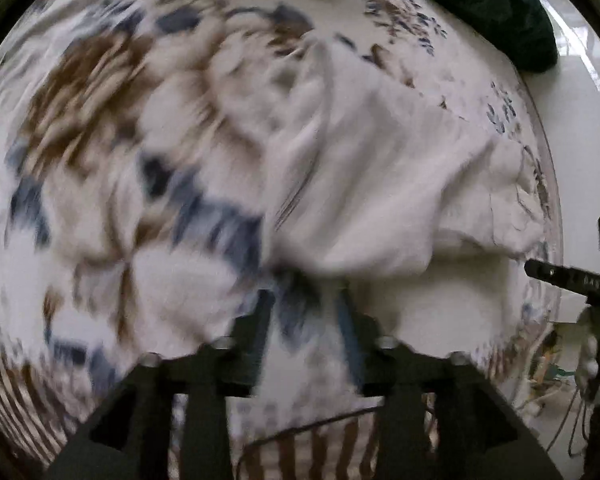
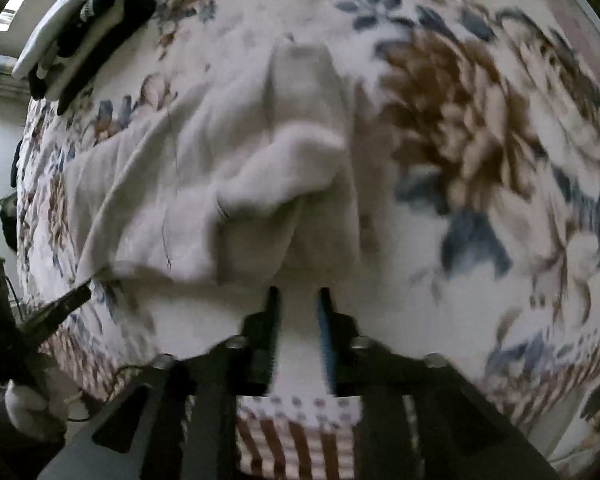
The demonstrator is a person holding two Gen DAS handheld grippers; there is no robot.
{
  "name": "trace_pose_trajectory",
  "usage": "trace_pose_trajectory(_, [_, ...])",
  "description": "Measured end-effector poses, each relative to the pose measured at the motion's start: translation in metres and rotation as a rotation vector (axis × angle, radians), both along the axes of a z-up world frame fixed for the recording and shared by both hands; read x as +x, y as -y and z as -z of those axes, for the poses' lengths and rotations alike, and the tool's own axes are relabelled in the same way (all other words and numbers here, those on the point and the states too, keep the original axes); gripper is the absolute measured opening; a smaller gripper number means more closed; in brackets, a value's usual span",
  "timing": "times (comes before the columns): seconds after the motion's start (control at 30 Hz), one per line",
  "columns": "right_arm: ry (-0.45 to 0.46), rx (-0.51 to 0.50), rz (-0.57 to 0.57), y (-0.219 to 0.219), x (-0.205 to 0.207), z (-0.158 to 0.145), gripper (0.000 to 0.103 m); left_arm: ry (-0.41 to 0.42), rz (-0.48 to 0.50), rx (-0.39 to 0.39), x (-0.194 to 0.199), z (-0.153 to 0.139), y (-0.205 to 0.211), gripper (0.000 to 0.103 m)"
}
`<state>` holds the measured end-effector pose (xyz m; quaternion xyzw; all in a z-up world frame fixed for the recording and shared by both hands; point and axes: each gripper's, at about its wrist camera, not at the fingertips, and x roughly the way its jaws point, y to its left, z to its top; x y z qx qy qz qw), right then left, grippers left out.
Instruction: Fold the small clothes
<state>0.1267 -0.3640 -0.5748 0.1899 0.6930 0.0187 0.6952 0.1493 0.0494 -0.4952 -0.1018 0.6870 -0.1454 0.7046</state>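
Observation:
A small white garment lies rumpled on a floral bedspread. In the left wrist view my left gripper has its two fingers a narrow gap apart, the tips under the garment's near edge; whether they pinch cloth is blurred. In the right wrist view the same white garment lies bunched, folded partly over itself. My right gripper has its fingers a narrow gap apart at the garment's near edge, tips hidden by the cloth. The other gripper shows at the left edge, as it does at the right edge of the left wrist view.
A dark green cloth lies at the far right corner of the bed. A pile of dark and white items sits at the far left. The bed's striped border runs along the near edge. White floor lies beyond the bed.

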Motion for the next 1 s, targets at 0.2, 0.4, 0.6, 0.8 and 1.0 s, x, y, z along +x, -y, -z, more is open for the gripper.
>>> trace_pose_trajectory(0.2, [0.070, 0.178, 0.266, 0.050, -0.017, -0.018, 0.044, -0.057, -0.256, -0.151, 0.012, -0.005, -0.038, 0.046])
trace_pose_trajectory(0.4, [0.057, 0.379, 0.505, 0.064, -0.007, 0.011, 0.053, -0.039, -0.350, -0.174, 0.053, 0.016, -0.009, 0.043])
trace_pose_trajectory(0.6, [0.088, 0.298, 0.512, 0.047, -0.010, 0.005, 0.004, 0.047, -0.310, -0.115, 0.053, 0.002, 0.000, 0.006])
trace_pose_trajectory(0.8, [0.085, 0.258, 0.546, 0.073, -0.018, -0.015, 0.004, 0.018, -0.360, -0.180, 0.050, -0.009, -0.024, 0.006])
trace_pose_trajectory(1.0, [-0.009, 0.181, 0.452, 0.072, -0.011, 0.012, 0.004, -0.107, -0.309, -0.135, 0.047, 0.031, -0.023, 0.015])
